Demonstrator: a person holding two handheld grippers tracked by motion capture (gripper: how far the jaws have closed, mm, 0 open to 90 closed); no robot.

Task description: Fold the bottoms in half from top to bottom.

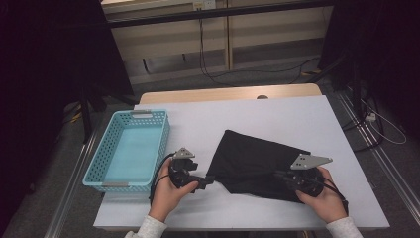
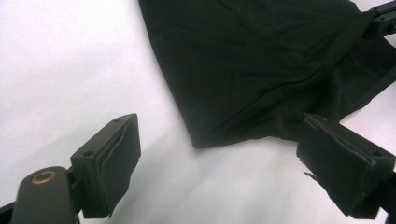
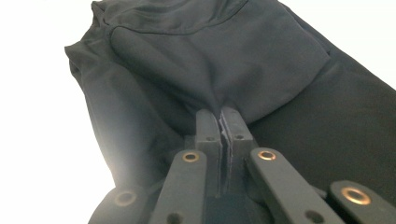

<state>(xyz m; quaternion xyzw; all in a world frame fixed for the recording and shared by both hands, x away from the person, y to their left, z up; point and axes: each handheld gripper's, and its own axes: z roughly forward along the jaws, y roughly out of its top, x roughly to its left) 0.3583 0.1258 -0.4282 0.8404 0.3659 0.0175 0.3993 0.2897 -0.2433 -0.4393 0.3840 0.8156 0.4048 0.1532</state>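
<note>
A black cloth [image 1: 247, 161] lies partly folded on the white table top [image 1: 277, 116], right of centre. My right gripper [image 1: 283, 177] is at its near right side, shut on a pinch of the fabric; in the right gripper view the closed jaws [image 3: 221, 122] hold a raised fold of the cloth [image 3: 196, 51]. My left gripper [image 1: 207, 182] rests at the cloth's near left corner with its jaws open. The left gripper view shows the corner of the cloth [image 2: 261, 70] lying just beyond the wide-apart pads [image 2: 116, 158], untouched.
A light blue perforated basket [image 1: 130, 148] stands on the table's left side, close to my left hand. Beyond the far table edge are a floor with cables and dark stands. Bare table top lies behind and right of the cloth.
</note>
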